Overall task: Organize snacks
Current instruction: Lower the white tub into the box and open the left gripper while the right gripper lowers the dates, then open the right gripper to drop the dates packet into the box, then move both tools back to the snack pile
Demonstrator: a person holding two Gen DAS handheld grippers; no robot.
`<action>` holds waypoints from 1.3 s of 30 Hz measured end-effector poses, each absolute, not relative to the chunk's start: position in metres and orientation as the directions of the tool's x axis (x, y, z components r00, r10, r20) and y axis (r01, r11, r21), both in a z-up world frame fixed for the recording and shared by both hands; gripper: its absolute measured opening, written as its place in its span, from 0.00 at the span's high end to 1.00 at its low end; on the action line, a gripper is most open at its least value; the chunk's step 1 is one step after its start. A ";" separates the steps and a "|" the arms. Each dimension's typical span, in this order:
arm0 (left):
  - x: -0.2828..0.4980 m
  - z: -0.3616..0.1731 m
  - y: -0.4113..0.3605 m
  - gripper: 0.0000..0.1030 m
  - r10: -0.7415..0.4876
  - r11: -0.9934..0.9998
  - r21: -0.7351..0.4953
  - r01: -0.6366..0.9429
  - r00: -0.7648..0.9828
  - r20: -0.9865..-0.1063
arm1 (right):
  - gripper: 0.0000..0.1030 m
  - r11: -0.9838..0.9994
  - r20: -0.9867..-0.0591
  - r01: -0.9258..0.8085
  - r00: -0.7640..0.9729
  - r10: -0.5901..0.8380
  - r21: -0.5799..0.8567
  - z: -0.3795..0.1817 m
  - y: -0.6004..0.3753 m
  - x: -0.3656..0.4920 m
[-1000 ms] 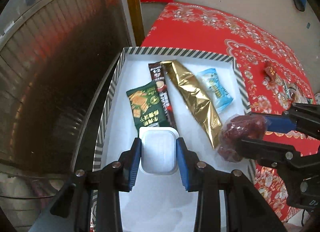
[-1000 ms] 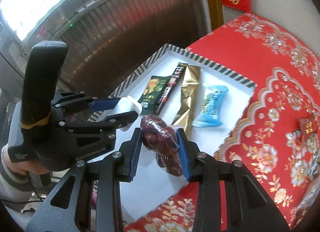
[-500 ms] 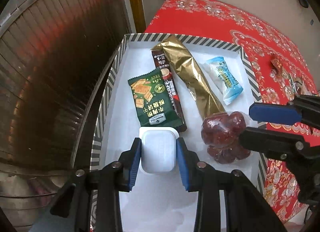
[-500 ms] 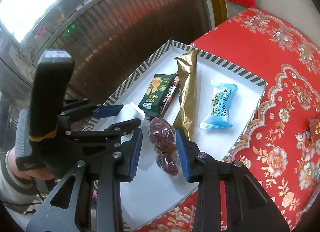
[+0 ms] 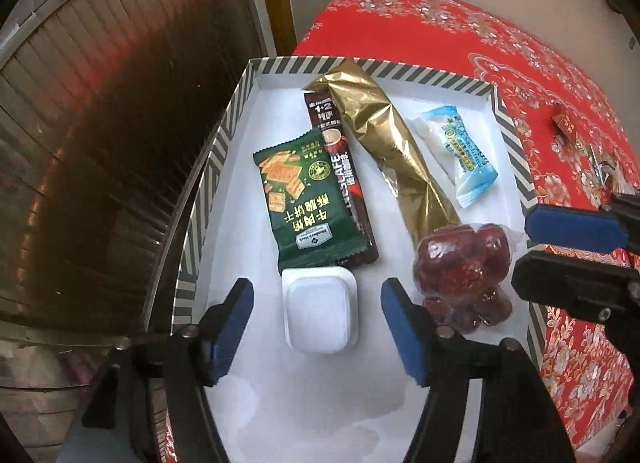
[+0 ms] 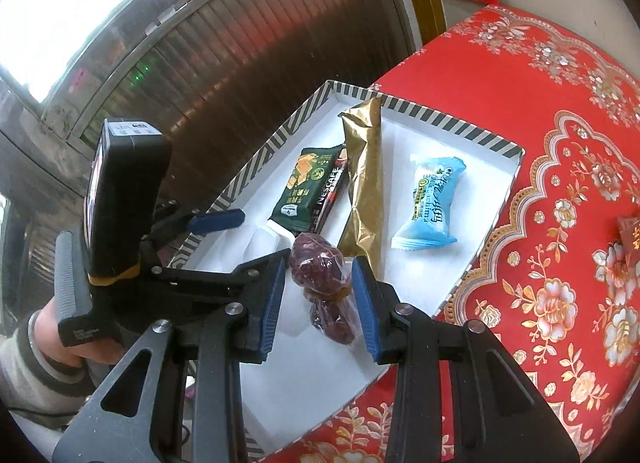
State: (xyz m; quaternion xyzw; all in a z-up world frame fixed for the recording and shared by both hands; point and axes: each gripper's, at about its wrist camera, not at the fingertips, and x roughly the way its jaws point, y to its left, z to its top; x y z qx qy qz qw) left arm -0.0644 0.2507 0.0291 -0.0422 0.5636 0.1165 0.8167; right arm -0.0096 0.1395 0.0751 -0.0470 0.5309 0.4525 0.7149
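Observation:
A striped box (image 5: 224,135) with a white floor holds a green biscuit packet (image 5: 300,203), a brown coffee stick (image 5: 344,183), a gold packet (image 5: 396,151) and a blue sweet (image 5: 460,151). A white lidded cup (image 5: 320,311) lies on the box floor between the jaws of my left gripper (image 5: 318,295). Those jaws are opening, and both pads stand off the cup. My right gripper (image 6: 318,287) is shut on a clear bag of red dates (image 6: 320,271), low in the box next to the gold packet (image 6: 364,199). The left wrist view shows the bag (image 5: 464,263) at the box's near right.
The box (image 6: 440,123) sits at the left edge of a table with a red floral cloth (image 5: 520,43). A metal shutter (image 5: 100,123) rises just left of it. Small red wrapped sweets (image 5: 564,125) lie on the cloth to the right. A person's hand (image 6: 60,343) holds the left gripper.
My left jaws have spread off the white cup, which now rests free on the box floor. The right gripper has come down into the box with the bag of dates.

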 end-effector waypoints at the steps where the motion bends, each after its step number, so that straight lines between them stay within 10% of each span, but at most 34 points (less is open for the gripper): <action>1: -0.064 0.029 0.250 0.31 0.144 0.969 0.064 -0.237 0.336 -0.931 | 0.67 0.586 -0.802 -0.698 0.028 0.597 0.411 0.075 0.139 -0.010; 35: -0.015 0.073 0.175 0.20 0.095 0.994 0.063 -0.091 0.421 -0.902 | 0.66 0.733 -0.823 -0.572 0.167 0.544 0.368 0.078 0.049 0.011; 39: -0.003 0.072 0.150 0.20 0.063 0.998 0.053 -0.036 0.420 -0.905 | 0.52 0.777 -0.827 -0.512 0.204 0.523 0.365 0.077 0.016 0.017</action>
